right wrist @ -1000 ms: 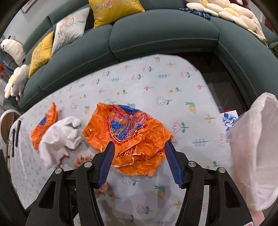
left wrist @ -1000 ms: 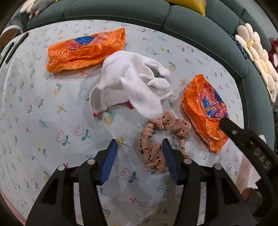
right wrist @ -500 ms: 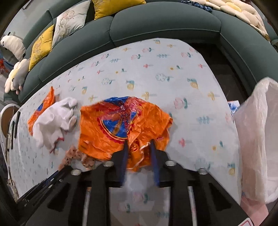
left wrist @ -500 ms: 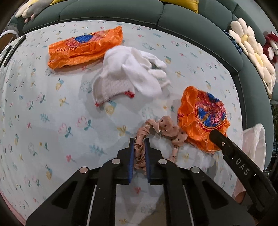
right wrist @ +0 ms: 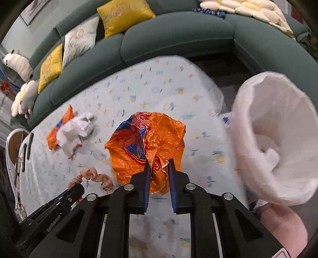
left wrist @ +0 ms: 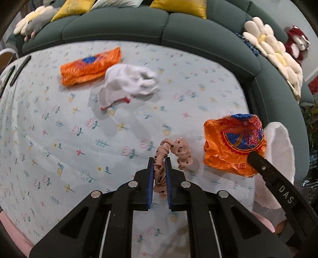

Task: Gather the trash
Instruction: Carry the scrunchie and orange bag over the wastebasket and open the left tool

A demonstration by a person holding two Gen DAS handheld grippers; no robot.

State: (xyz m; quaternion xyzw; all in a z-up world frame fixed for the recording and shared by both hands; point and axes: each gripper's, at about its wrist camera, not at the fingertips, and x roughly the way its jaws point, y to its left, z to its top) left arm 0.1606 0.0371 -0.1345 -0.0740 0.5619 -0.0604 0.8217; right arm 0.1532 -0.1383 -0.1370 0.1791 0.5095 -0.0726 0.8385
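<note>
Left gripper [left wrist: 159, 164]: jaws had just been closing and were clamped on the near end of a pink dotted scrunchie [left wrist: 179, 151], whose far loops curled just beyond the blue pads.
Right gripper [right wrist: 159, 165]: jaws had just been closing and were pinched on the near edge of a crumpled orange wrapper [right wrist: 151, 142], which bulged away from the fingertips.
Wrapper's place: above the right end of the floral tablecloth [left wrist: 59, 142], close to the bin.
Bin: a white-lined trash bin [right wrist: 278, 142] stood just right of the table, mouth open.
Left on the cloth: a white glove [left wrist: 127, 85] touching a second orange wrapper [left wrist: 89, 66] at the far left.
Beyond: a green sofa [right wrist: 174, 37] with yellow cushions [right wrist: 123, 15].
</note>
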